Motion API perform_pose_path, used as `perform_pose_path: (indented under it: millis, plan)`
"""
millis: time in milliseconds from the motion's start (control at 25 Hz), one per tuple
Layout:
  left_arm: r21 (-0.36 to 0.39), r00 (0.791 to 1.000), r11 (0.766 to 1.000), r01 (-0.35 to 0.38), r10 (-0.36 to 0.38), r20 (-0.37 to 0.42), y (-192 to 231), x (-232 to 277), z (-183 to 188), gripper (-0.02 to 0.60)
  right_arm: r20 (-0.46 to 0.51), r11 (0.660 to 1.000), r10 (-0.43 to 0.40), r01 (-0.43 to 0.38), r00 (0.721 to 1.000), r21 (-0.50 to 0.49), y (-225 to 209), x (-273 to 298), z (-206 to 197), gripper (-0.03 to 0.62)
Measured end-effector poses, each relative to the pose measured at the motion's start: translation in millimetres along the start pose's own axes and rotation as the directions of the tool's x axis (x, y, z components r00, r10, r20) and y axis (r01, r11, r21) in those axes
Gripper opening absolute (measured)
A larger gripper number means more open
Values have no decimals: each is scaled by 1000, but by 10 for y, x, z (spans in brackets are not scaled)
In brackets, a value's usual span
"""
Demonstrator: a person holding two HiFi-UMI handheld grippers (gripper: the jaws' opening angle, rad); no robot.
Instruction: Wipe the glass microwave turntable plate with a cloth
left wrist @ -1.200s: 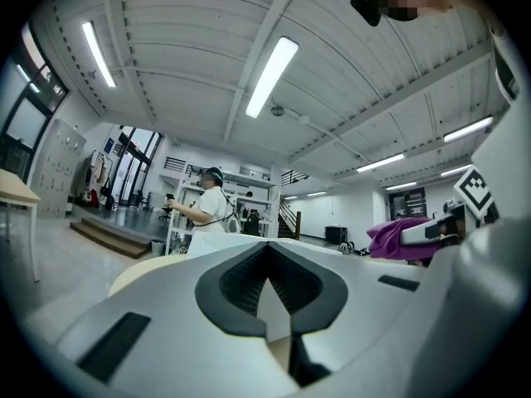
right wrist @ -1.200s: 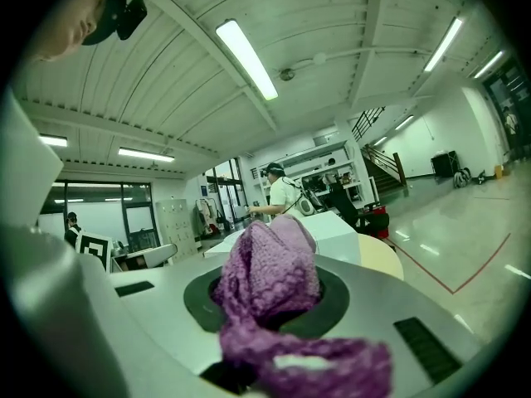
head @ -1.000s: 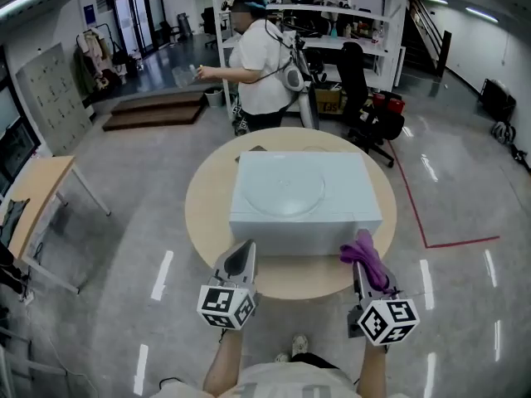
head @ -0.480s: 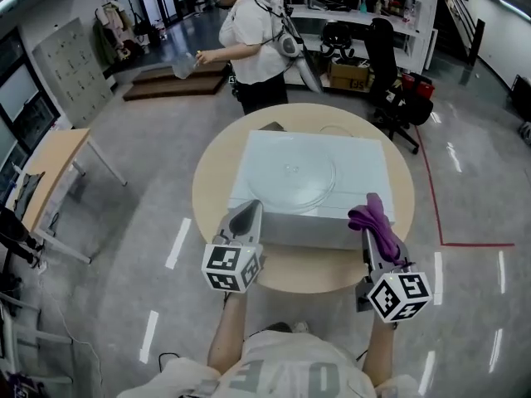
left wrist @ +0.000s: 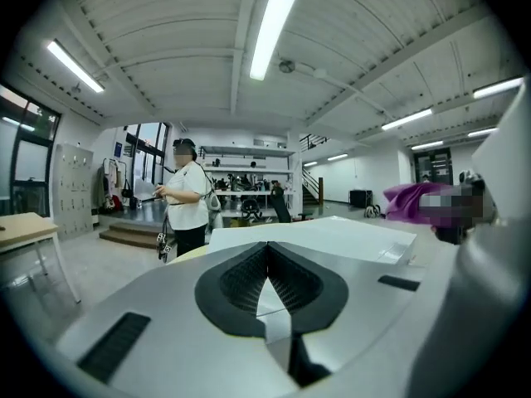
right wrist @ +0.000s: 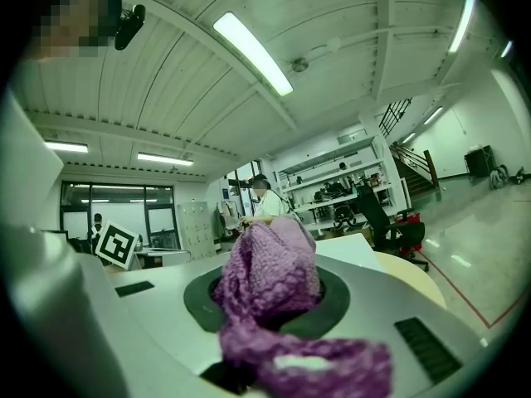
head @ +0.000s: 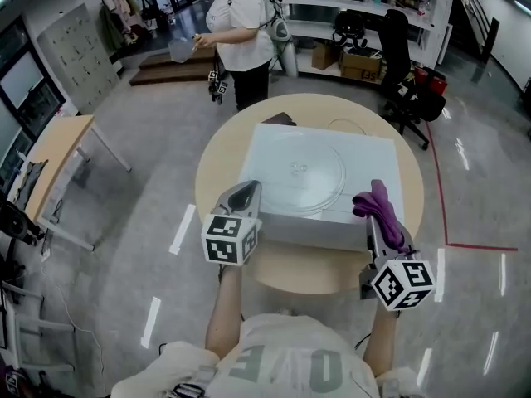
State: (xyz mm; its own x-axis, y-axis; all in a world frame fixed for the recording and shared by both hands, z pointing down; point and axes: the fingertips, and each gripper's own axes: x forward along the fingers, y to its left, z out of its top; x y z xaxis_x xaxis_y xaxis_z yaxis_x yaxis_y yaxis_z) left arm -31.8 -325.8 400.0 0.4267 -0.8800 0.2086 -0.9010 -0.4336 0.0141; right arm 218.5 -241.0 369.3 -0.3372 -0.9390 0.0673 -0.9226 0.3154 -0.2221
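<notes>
Nearest to the wearer, both grippers are hanging just short of the near side of the white microwave point(head: 375, 162). The left gripper point(head: 243, 191) is carrying nothing: in the left gripper view its dark pads point(left wrist: 236, 284) are pressing together at the tip, with only a small gap lower down. The right gripper point(head: 371, 222) is pinching a purple knitted cloth point(head: 380, 207), which is bunching up above the jaws and trailing back over the gripper body.

Just ahead, the glass turntable plate point(head: 300, 172) is lying flat on top of the microwave, ahead of the two grippers and between them, and neither is touching it. The microwave is sitting on a round wooden surface point(head: 213, 172).

Wiping does not seem to be under way yet; the step in hand looks like bringing the cloth to the glass. To do it well, the right gripper should be coming forward and down so that the bunched cloth, not the hard jaw tips, is meeting the plate. A loose glass disc on a smooth top will probably slide or spin, so the left gripper should be resting gently on the near rim to steady it. Light, overlapping arcs from centre to rim seem safest, so that nothing is pushing the plate toward the microwave's edge.

Beyond the surface, a person in a white top point(head: 236, 25) is standing, with shelving behind.
</notes>
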Motion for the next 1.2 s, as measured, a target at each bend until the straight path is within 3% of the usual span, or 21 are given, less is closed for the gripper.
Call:
perform_pose_path:
  millis: [160, 360, 800, 960, 1200]
  plan:
    - [-11, 991, 999, 39, -40, -125, 128, 153, -155, 3, -14, 999, -27, 27, 1000, 20, -69, 89, -40, 48]
    - [-4, 974, 997, 77, -76, -214, 166, 247, -247, 3, -32, 1000, -24, 24, 999, 1, -16, 217, -64, 48]
    - [138, 928, 985, 103, -45, -370, 57, 238, -396, 3, -91, 1000, -7, 4, 996, -28, 137, 335, -142, 48]
    - [163, 921, 980, 113, -41, -387, 25, 213, -427, 3, -107, 1000, -6, 3, 994, -23, 142, 314, -189, 48]
    - [143, 931, 982, 124, -65, -360, -70, 90, -468, 3, -131, 1000, 15, -17, 991, -16, 244, 288, -290, 48]
